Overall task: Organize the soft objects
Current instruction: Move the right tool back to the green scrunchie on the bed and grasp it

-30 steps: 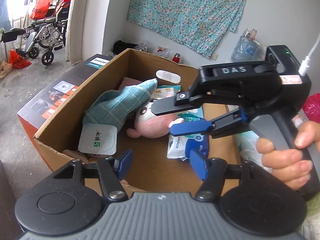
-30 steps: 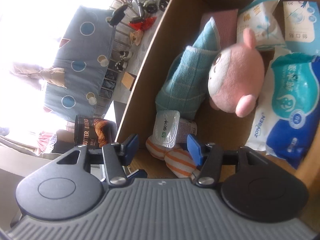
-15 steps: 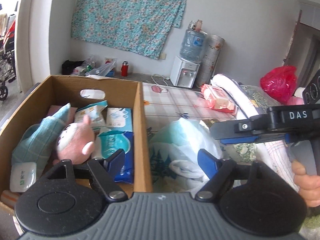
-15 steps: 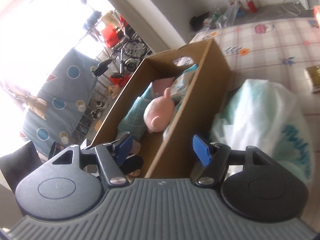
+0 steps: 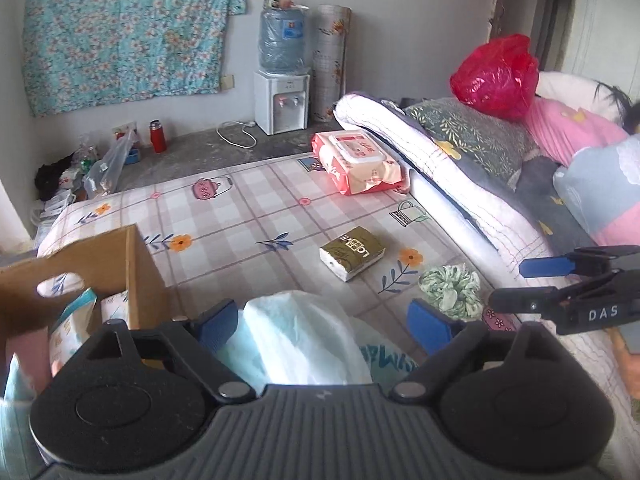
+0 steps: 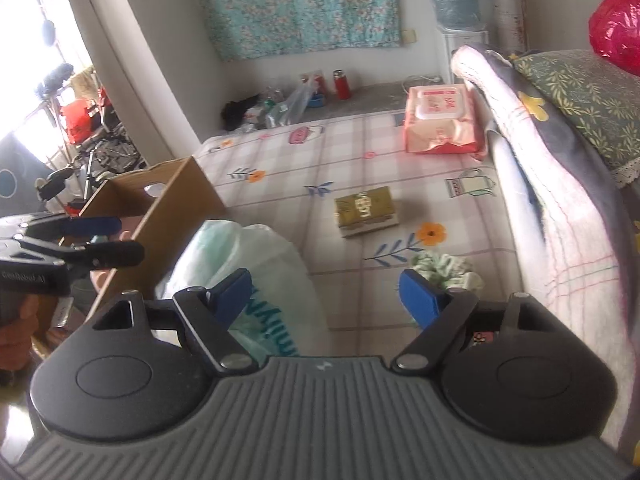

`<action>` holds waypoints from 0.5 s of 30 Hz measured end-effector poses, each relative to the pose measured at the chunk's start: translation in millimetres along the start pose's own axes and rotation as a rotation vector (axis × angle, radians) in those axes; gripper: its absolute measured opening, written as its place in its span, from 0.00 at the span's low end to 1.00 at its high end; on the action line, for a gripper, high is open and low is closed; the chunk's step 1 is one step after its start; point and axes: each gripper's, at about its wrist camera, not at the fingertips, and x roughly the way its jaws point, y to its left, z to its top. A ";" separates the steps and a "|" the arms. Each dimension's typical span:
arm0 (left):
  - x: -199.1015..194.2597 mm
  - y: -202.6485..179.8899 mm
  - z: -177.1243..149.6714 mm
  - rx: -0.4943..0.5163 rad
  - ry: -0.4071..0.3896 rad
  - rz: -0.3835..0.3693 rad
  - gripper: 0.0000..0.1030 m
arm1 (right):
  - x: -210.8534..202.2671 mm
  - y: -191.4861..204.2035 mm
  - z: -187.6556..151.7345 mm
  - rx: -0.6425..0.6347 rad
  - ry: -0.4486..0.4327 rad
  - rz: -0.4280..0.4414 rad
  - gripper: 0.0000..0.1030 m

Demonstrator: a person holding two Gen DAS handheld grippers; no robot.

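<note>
Both grippers hover above a bed (image 5: 248, 216) covered with a checked, flower-printed sheet. The left gripper (image 5: 322, 322) has its jaws opening and already wide, with nothing pressed between the blue pads; directly below it lies a pale plastic bag (image 5: 296, 332) with teal lettering. The right gripper (image 6: 326, 294) is also opening, its jaws wide and empty, and it appears side-on at the right edge of the left wrist view.

Task items on the sheet:
- A green-and-white scrunchie (image 5: 450, 284), just beyond the right gripper's right-hand pad in the right wrist view.
- An olive-brown tissue pack (image 5: 352, 252), mid-sheet, well apart from both grippers.
- A pink wet-wipe pack (image 5: 356, 162), at the far end beside a rolled quilt (image 5: 424, 160).

A cardboard box (image 5: 136, 264) stands at the left, touching the plastic bag (its contents are only partly visible: packets at the near wall). The bag lies between the box and the loose items.

Surroundings: a red plastic bag (image 5: 496, 72) on the bedding, a water dispenser (image 5: 282, 76) against the wall, a floral cloth (image 5: 124, 28) hung above the floor.
</note>
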 end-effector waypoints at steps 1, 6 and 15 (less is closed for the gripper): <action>16.0 -3.3 9.6 0.036 0.019 -0.003 0.94 | 7.0 -7.1 -1.4 -0.004 0.004 -0.026 0.80; 82.5 -18.8 38.8 0.175 0.120 -0.033 0.95 | 50.5 -26.7 -2.8 -0.042 0.052 -0.121 0.82; 183.2 -51.5 65.2 0.432 0.242 -0.093 0.95 | 105.9 -54.7 7.7 -0.063 0.142 -0.140 0.89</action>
